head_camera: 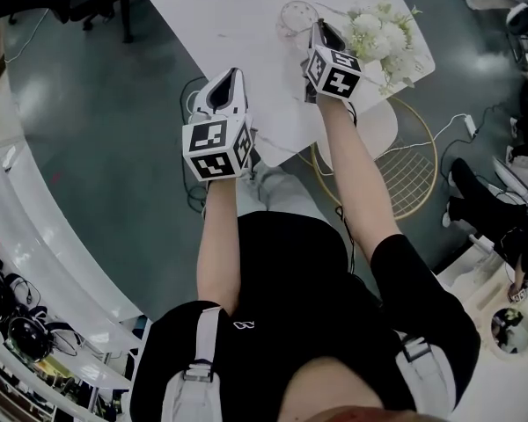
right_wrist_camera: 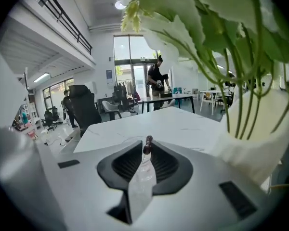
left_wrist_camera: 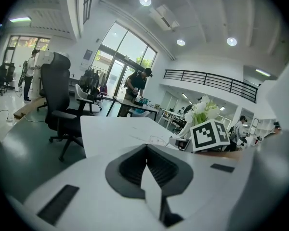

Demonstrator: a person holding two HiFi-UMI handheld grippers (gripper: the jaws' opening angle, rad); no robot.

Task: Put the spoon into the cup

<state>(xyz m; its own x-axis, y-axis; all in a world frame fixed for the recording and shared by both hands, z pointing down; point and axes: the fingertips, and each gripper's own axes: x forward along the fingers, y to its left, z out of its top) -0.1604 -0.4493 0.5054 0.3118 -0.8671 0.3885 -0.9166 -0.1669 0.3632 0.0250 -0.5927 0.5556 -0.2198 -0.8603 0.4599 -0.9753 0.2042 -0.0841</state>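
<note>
Right gripper [right_wrist_camera: 147,150] clamps clear dark-knobbed spoon [right_wrist_camera: 147,143], seemingly; centre it over clear glass cup [head_camera: 297,16], lower gently, release. Left gripper [left_wrist_camera: 147,153] closed, empty.

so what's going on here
A person holds a gripper in each hand over a white table. The right gripper is shut on a clear spoon, right beside the glass cup near the flowers. The spoon looks not yet in the cup. The left gripper is shut and empty.
</note>
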